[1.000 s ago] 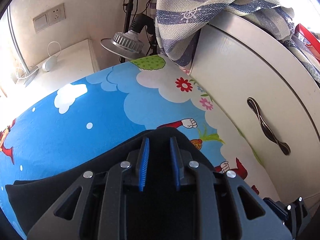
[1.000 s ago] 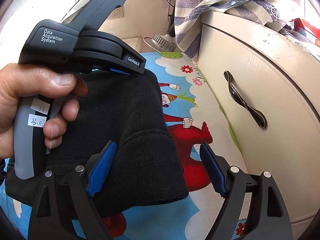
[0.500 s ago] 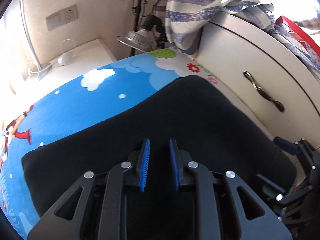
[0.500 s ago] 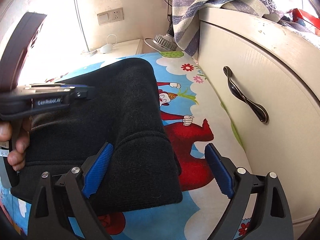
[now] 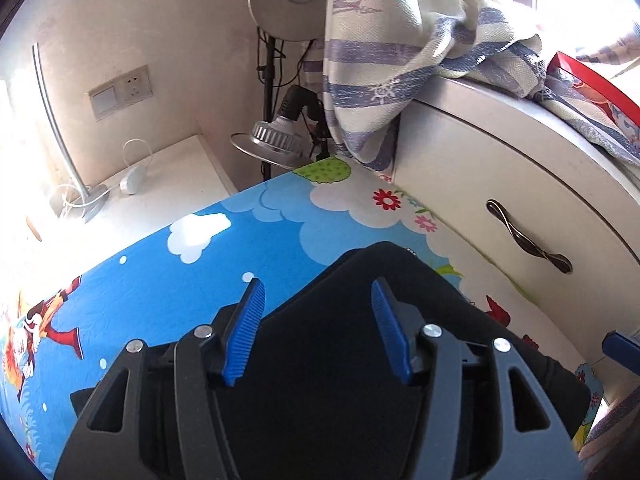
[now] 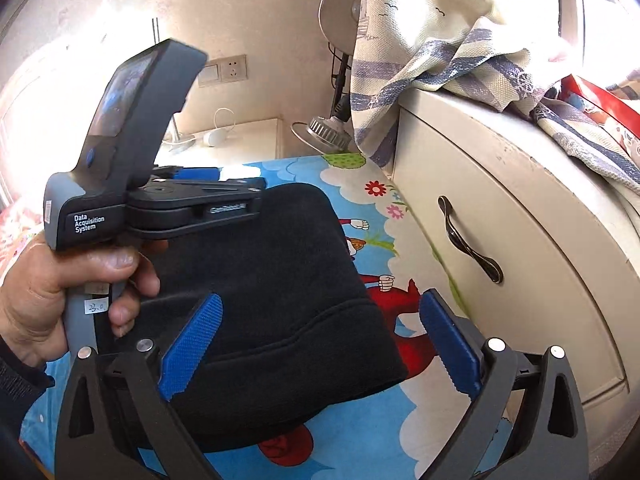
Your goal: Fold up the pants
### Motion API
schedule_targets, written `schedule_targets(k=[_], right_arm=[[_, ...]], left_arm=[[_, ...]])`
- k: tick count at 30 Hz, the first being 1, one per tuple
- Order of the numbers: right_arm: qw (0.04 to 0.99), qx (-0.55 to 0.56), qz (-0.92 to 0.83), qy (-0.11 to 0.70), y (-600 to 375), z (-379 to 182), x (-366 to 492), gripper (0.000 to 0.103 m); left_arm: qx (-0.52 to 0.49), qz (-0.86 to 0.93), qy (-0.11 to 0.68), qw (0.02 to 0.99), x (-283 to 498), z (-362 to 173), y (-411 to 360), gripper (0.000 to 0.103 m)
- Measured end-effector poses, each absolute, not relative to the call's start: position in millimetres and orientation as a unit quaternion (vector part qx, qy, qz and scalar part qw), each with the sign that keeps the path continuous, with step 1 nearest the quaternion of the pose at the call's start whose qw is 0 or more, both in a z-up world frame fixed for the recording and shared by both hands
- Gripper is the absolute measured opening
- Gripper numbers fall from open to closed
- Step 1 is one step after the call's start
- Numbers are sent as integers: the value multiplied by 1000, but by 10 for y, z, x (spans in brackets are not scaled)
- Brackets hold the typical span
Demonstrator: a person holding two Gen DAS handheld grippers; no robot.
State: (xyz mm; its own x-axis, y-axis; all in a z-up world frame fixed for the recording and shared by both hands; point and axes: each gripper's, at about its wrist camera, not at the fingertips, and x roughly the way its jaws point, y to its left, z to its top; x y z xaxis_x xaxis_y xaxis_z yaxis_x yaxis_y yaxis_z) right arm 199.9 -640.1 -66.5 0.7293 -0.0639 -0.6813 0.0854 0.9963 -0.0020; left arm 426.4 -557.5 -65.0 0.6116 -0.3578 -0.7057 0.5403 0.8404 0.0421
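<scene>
The folded black pants (image 6: 272, 280) lie on the cartoon sheet (image 5: 160, 280) beneath both tongs (left (image 5: 318, 328), right (image 6: 320, 344)), each spread wide, holding nothing.

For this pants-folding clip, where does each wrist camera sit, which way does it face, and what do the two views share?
Left wrist: sits on the left claw, looking forward along its open blue fingers over the black pants toward the white cabinet and wall outlet.
Right wrist: sits on the right claw, also open, looking over the folded pants toward the same cabinet; the left hand gripping its handle shows.
Shared: pants, cartoon sheet, cabinet, striped cloth, lamp.
</scene>
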Motion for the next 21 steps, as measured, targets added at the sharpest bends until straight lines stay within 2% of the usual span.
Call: schedule_targets(k=[5,6,7,8,11,14,21], right_arm=[[911,0,-44,410,-6386,-972,2176,96],[908,-6,-48,417,-6397,-1040,2203,96],[906,2,-43,422,-6434,-1100,2215,96],[904,21,-36,425,-6498,-1136,2214,96],[895,64,-17,442,-6636,-1227,2226,96],[894,62,-16,443,-6636,-1242,2242,96],[897,61,-14,439,-6629,-1288,2237,95]], left_arm=[[135,-296,378,867,4294,-716,-5791,54],[142,-295,384,863,4312,-732,-5827,49],[147,-302,392,856,4333,-750,-5863,35],[148,-313,397,850,4353,-769,-5894,28],[161,-308,417,840,4462,-838,-6003,27],[163,-293,448,829,4626,-937,-6089,28],[154,-279,459,829,4713,-1057,-6082,32]])
